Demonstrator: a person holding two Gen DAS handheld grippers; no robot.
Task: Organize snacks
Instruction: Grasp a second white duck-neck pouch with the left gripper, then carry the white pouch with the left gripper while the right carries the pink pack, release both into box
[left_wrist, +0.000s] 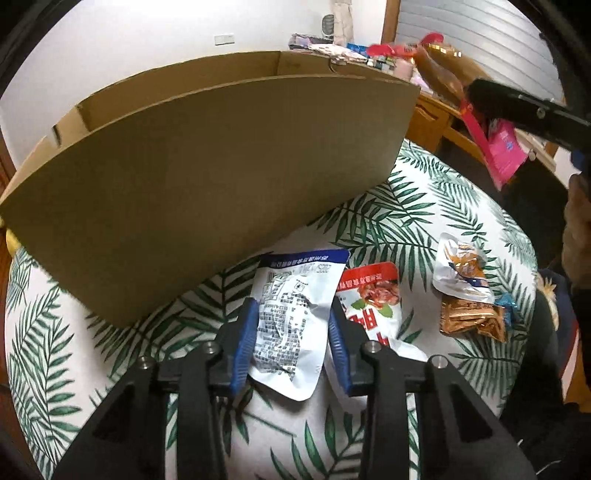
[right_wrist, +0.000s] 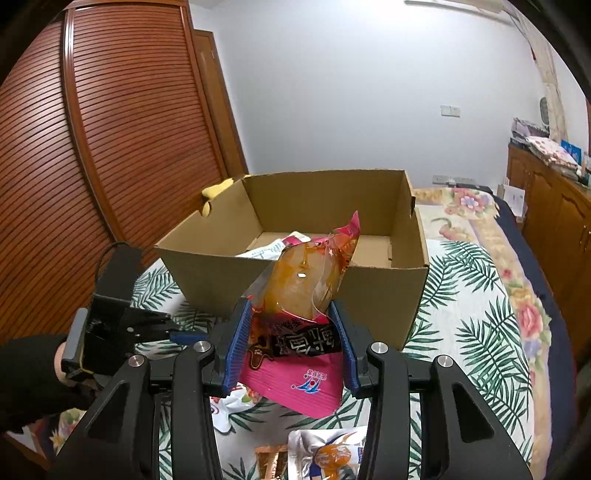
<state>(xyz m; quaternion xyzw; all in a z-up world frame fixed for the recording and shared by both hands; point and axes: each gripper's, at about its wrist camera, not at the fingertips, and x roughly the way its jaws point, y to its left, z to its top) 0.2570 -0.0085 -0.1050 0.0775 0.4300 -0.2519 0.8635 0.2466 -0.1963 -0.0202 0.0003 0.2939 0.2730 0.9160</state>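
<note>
Snacks are split: the right gripper (right_wrist: 291, 347) is clamped on a pink pouch (right_wrist: 295, 376) just before the box (right_wrist: 295, 288); the left gripper (left_wrist: 291, 343) squeezes a white packet (left_wrist: 291, 317) on the bedspread (left_wrist: 424, 229). That thin packet could slip out when lifted, and the pouch may catch the box's near wall.

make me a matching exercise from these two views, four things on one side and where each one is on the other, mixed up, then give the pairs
Things:
1. pink and orange packet
2. white packet with blue top edge
3. cardboard box
4. silver and orange packet

Places:
A. standing on the leaf-print cloth, top open
B. between the left gripper pads
C. lying loose on the cloth, right of the other packets in the left wrist view
D. clamped in the right gripper, in front of the box

Pairs: 1-D, 2-B, 3-A, 4-C
</note>
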